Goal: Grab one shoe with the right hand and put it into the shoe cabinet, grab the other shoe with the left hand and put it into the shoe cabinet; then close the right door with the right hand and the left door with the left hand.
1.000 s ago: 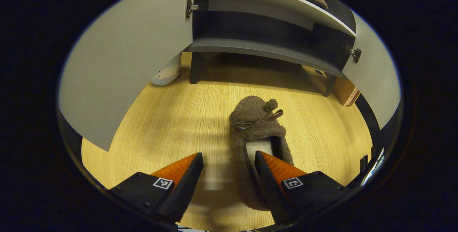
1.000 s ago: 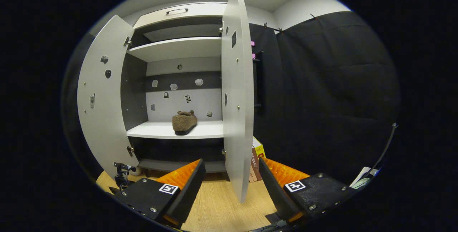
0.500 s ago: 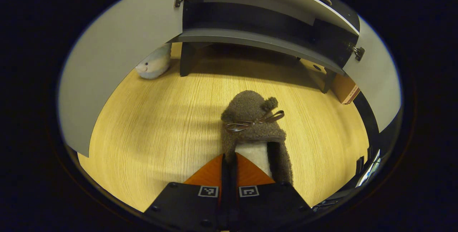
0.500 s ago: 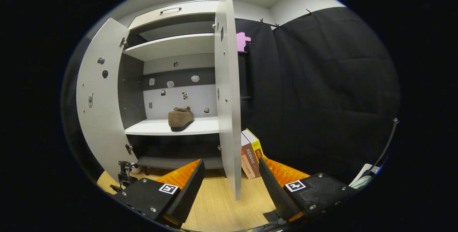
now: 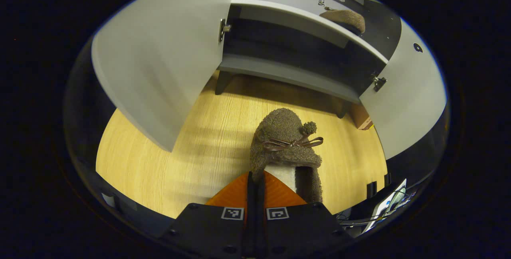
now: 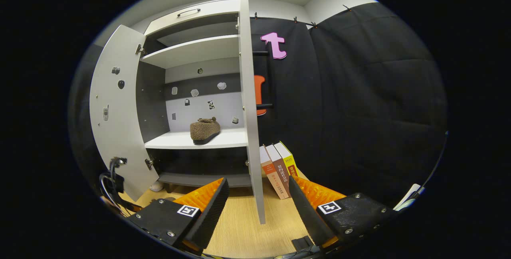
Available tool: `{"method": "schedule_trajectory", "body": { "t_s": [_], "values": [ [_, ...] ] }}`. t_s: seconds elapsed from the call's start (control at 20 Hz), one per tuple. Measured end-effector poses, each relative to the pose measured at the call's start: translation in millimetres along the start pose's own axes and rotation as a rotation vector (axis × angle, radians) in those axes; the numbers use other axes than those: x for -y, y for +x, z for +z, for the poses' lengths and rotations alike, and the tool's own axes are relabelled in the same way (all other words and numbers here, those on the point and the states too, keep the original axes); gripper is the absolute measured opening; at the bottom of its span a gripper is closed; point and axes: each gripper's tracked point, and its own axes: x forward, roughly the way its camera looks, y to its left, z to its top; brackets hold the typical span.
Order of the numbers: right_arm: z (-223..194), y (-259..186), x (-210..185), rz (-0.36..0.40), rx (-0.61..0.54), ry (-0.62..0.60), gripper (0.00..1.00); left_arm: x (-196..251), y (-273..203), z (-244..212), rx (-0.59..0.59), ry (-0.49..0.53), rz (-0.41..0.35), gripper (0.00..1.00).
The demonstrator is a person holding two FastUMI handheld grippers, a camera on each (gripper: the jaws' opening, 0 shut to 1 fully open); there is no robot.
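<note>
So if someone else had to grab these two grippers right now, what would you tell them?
Left gripper: shut on the second shoe, pinching the edge of its opening; the floor shows below it.
Right gripper: open, holding nothing, facing the edge of the right door.
First shoe: already on the middle shelf of the cabinet.
Both doors, including the left door, stand open.
Done: one shoe stowed, the other gripped.
Left: put the second shoe in the cabinet, then close the right door with the right gripper and the left door with the left.
</note>
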Motion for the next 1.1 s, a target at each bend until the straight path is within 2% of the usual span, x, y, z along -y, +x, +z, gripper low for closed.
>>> {"method": "schedule_trajectory", "body": {
  "t_s": [0.15, 0.25, 0.5, 0.9, 1.1],
  "values": [
    [-4, 5, 13, 0.015, -0.003, 0.007, 0.92, 7, -60, 29, 0.091, 0.048, 0.022, 0.07],
    [-5, 11, 20, 0.024, -0.004, 0.015, 0.92, 19, -91, 50, 0.132, 0.061, 0.012, 0.07],
    [-9, 20, 46, 0.016, -0.005, 0.034, 0.93, 57, -132, 128, 0.278, 0.075, -0.025, 0.06],
    [-10, 29, 88, -0.050, -0.008, 0.050, 0.93, 80, -123, 302, 0.507, 0.112, 0.026, 0.06],
    [-9, 32, 103, -0.102, -0.007, 0.060, 0.92, 83, -90, 341, 0.536, 0.126, 0.041, 0.06]
  ]
}}
